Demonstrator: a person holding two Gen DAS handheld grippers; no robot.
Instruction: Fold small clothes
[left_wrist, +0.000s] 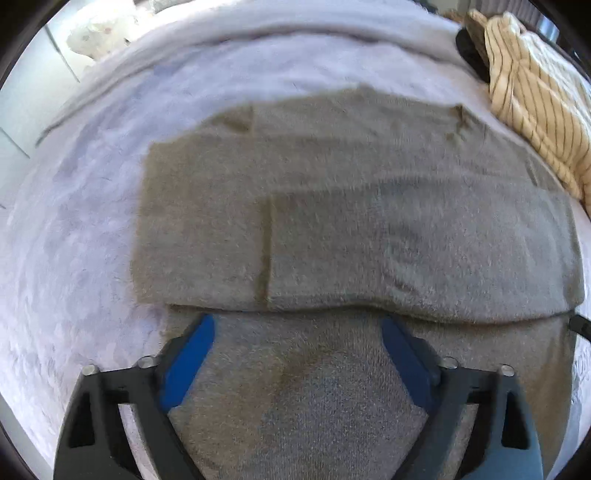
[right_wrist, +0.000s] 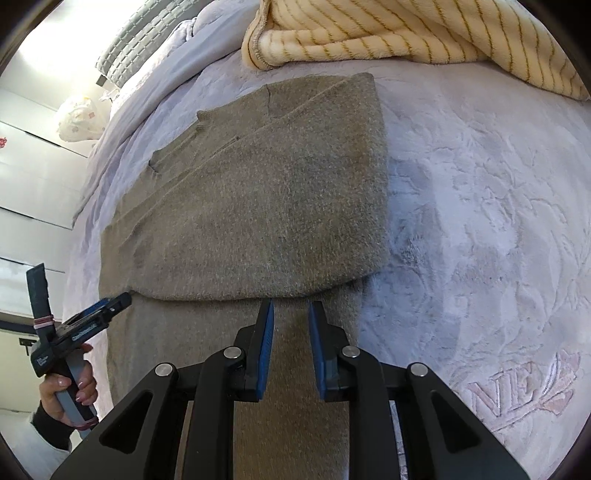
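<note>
Lilac plush bedspread (right_wrist: 480, 221) under half-folded grey garment (right_wrist: 266, 206), left claw (left_wrist: 297, 332) wide, right claw (right_wrist: 291, 314) part-open, both empty

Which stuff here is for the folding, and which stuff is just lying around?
For the folding:
- grey garment, partly folded
- left gripper, jaws open
- right gripper, jaws open

Just lying around:
- striped blanket
- lilac bedspread
- grey pillow
- white bag

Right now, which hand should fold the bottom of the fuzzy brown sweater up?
Probably the left gripper: its fingers are spread wide over the fuzzy grey-brown sweater's unfolded lower part. The right gripper sits near the sweater's edge, fingers closer together.
</note>
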